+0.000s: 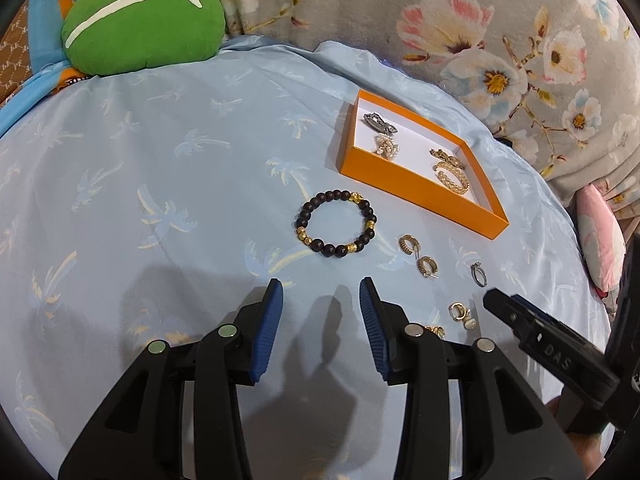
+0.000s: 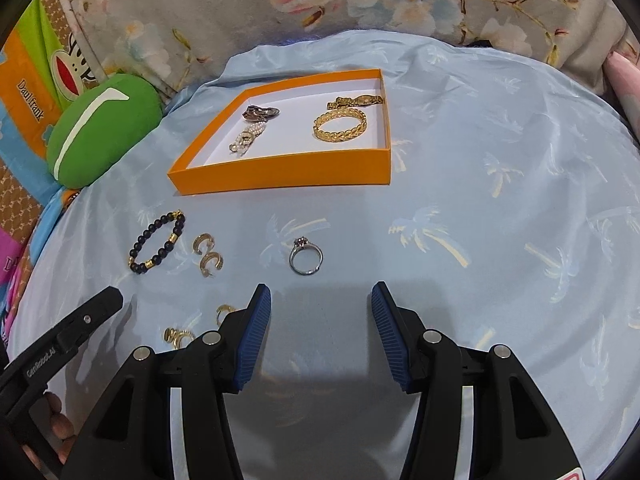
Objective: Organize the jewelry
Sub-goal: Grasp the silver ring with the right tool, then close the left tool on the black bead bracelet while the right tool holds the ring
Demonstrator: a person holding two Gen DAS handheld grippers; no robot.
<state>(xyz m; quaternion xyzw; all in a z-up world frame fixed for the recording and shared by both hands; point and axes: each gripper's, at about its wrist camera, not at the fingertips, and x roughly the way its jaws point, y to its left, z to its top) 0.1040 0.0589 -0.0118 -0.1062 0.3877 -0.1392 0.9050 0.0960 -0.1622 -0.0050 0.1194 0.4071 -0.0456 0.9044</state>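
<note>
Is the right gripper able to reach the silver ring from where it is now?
Probably yes. The right gripper is open and empty, and the silver ring lies alone on the blue cloth just beyond its fingertips, slightly toward the left finger, with nothing between.

**Open sheet on both flanks, jewelry strung across the middle**

The blue sheet point(image 2: 500, 208) lies bare to the right of the orange tray point(image 2: 280, 178) and ahead of the right gripper point(image 2: 320, 340), apart from the silver ring point(image 2: 306, 257) just before its left jaw. Left of the beaded bracelet point(image 1: 337, 225) the sheet is also free, up to the green cushion point(image 1: 140, 24). Between the two grippers, hoop earrings point(image 1: 418, 256) and small gold pieces point(image 1: 460, 312) crowd the path. The tray's raised wall blocks a low approach, and the floral bedding point(image 1: 500, 40) closes off the far side.
</note>
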